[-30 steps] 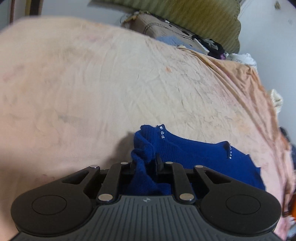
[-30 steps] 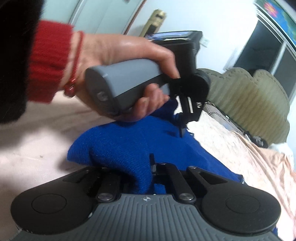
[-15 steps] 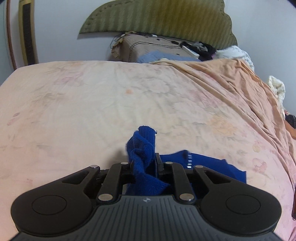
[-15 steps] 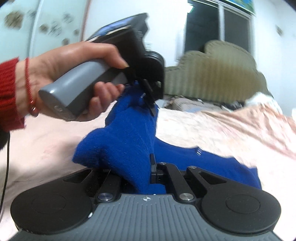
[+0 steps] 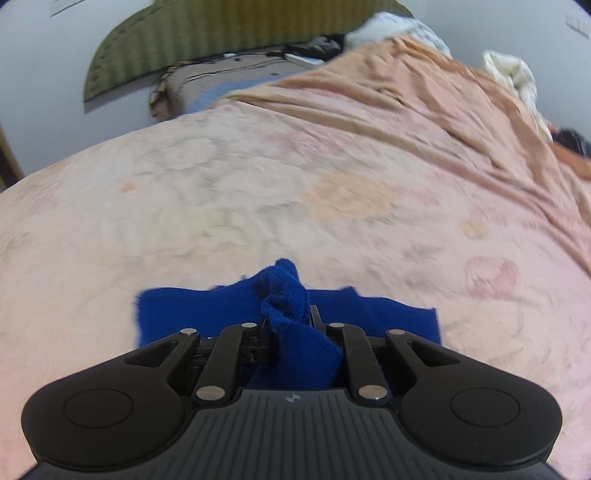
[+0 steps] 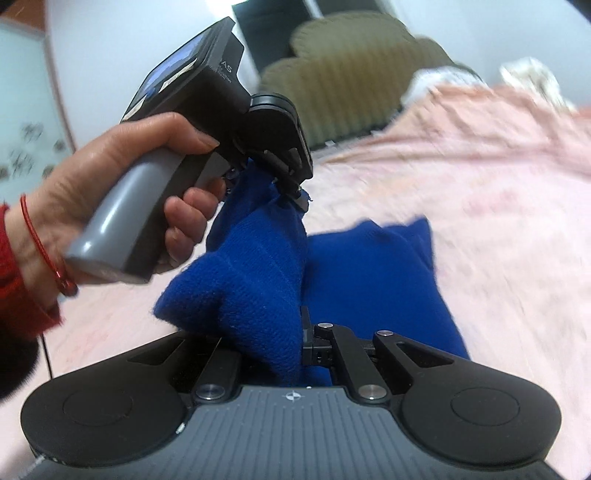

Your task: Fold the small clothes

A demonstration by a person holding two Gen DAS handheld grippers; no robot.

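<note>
A small blue knit garment [image 5: 207, 314] hangs over the pink bedsheet [image 5: 295, 192], held up at two spots. My left gripper [image 5: 288, 325] is shut on a bunched edge of it, with the rest spread flat below. In the right wrist view my right gripper [image 6: 295, 332] is shut on another fold of the blue garment [image 6: 369, 273]. A hand [image 6: 122, 192] holds the left gripper [image 6: 295, 192] up and to the left, pinching the cloth's top corner, and the knit stretches between the two grips.
A green padded headboard [image 5: 221, 33] and a brown box [image 5: 207, 81] stand at the bed's far end. An orange blanket [image 5: 424, 85] and loose clothes [image 5: 513, 74] lie at the far right. A red sleeve [image 6: 14, 280] is at the left edge.
Both grippers swept sideways across the bed carrying the blue garment. The headboard came into view, and more of the cloth now spreads flat under the left gripper.
</note>
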